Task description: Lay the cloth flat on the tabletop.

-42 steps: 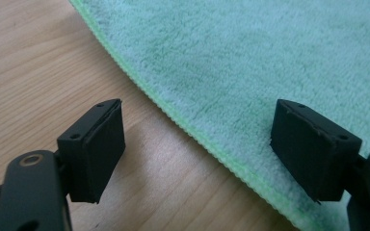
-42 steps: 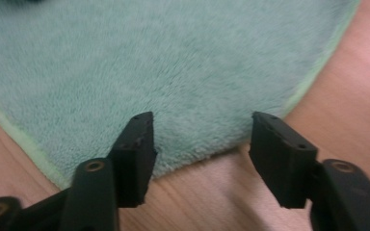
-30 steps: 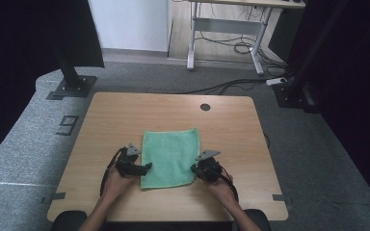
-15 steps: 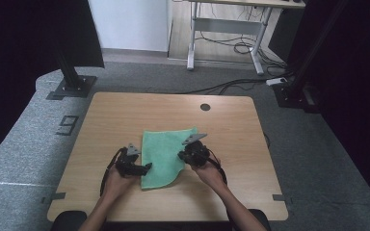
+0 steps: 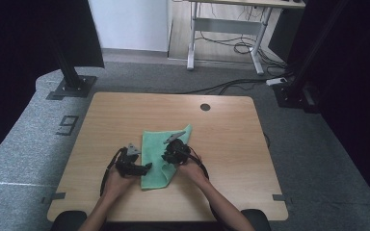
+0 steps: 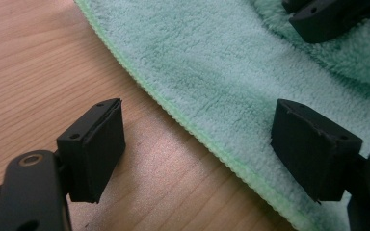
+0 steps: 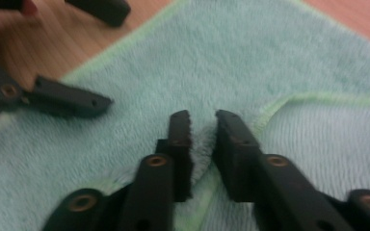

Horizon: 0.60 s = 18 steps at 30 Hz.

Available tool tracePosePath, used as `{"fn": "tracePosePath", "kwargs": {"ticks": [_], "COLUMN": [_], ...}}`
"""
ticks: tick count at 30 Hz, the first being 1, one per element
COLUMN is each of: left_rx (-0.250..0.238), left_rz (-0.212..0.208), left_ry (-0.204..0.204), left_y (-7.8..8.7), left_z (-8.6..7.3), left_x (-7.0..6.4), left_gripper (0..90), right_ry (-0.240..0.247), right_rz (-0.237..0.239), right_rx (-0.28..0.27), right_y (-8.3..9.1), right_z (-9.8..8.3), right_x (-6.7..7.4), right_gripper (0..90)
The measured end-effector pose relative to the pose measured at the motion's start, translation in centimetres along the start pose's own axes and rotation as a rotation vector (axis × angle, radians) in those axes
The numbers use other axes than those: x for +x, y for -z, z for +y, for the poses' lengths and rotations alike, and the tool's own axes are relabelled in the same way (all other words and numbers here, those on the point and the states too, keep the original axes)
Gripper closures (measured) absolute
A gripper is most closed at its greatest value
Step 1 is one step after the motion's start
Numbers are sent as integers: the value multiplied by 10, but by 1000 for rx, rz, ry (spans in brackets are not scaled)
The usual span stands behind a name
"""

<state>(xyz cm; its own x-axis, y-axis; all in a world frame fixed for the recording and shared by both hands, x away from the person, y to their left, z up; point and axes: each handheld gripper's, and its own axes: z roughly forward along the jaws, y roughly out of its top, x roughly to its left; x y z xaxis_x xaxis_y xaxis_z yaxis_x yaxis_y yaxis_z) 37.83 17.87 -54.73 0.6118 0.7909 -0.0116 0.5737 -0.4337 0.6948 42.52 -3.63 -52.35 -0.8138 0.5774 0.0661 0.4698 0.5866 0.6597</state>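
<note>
A mint green towel [image 5: 151, 154] lies on the wooden table [image 5: 125, 115], its right side folded over toward the left. My right gripper [image 5: 166, 157] rests on top of it. In the right gripper view its jaws [image 7: 203, 120] have just been opening, and a pinched ridge of towel [image 7: 270, 57] stands in the narrow gap between them. My left gripper [image 5: 144, 168] sits at the towel's left edge. Its jaws [image 6: 202, 144] are wide open, one pad [image 6: 94, 144] over bare wood and the other over the towel [image 6: 212, 72], nothing gripped.
A round cable hole [image 5: 205, 107] sits near the table's far edge. Black stand feet [image 5: 70, 86] rest on the grey floor at the left and right. A desk frame with cables [image 5: 226, 45] stands beyond the table.
My right gripper has moved left across the table, dragging the towel's right edge over the middle, so the towel looks narrower. The left gripper has stayed where it was.
</note>
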Motion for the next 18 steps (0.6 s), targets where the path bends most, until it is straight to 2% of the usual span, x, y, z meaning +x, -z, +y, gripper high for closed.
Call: {"fn": "tracePosePath", "kwargs": {"ticks": [4, 6, 9, 11, 14, 18], "left_rx": [1, 0, 1, 0, -1, 0], "left_rz": [-1, 0, 0, 0, 0, 1], "left_ry": [0, 0, -1, -1, 2, 1], "left_y": [0, 0, 0, 0, 0, 0], "left_z": [0, 0, 0, 0, 0, 0], "left_x": [0, 0, 0, 0, 0, 0], "left_gripper": [193, 193, 193, 193, 193, 193], "right_ry": [15, 2, -11, -22, -18, -24], "right_rz": [-27, -38, -41, -25, -5, 9], "right_rx": [-35, -53, -66, -71, -61, -37], "right_y": [10, 22, 29, 33, 32, 19], "right_z": [8, 10, 9, 6, -2, -13], "right_x": [-1, -5, -8, -10, -9, -4], "right_gripper": [624, 596, 584, 572, 552, 517]}}
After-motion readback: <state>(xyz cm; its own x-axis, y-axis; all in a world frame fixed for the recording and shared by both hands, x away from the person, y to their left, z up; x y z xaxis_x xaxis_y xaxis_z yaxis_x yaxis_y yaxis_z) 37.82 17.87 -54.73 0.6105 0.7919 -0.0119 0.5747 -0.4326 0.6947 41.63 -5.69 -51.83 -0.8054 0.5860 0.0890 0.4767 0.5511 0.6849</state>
